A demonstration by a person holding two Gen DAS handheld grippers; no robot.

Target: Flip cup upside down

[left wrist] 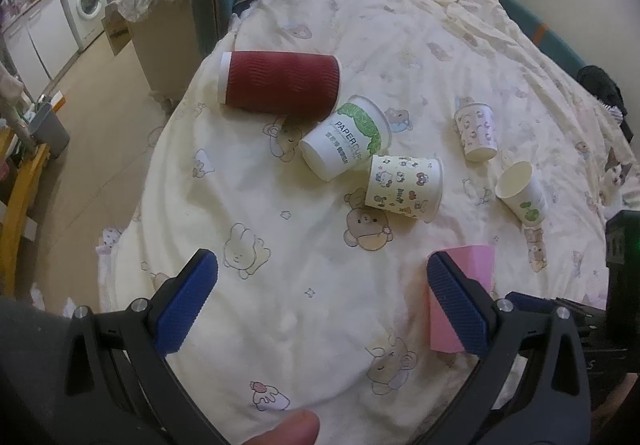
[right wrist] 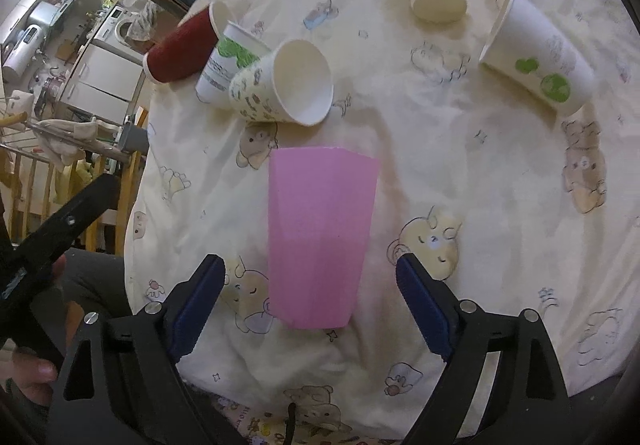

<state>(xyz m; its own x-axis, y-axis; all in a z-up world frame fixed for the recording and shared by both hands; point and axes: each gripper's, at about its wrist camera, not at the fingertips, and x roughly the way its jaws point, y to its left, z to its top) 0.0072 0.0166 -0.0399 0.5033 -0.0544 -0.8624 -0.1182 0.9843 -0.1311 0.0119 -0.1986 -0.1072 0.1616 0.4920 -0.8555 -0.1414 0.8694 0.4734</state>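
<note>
The left gripper (left wrist: 322, 299) hangs with its blue pads spread wide over bare quilt, and the right gripper (right wrist: 310, 303) is likewise spread, its pads either side of the pink cup (right wrist: 320, 233) without touching it. That cup is plain, faceted and matte, lying on the quilt (right wrist: 460, 173) near its front edge. Farther in lie a red ribbed cup (left wrist: 280, 85), a white "PAPERCUP" cup (left wrist: 346, 139) and three printed ones, while a washing machine (left wrist: 86, 1) stands in the room beyond the left edge.
</note>
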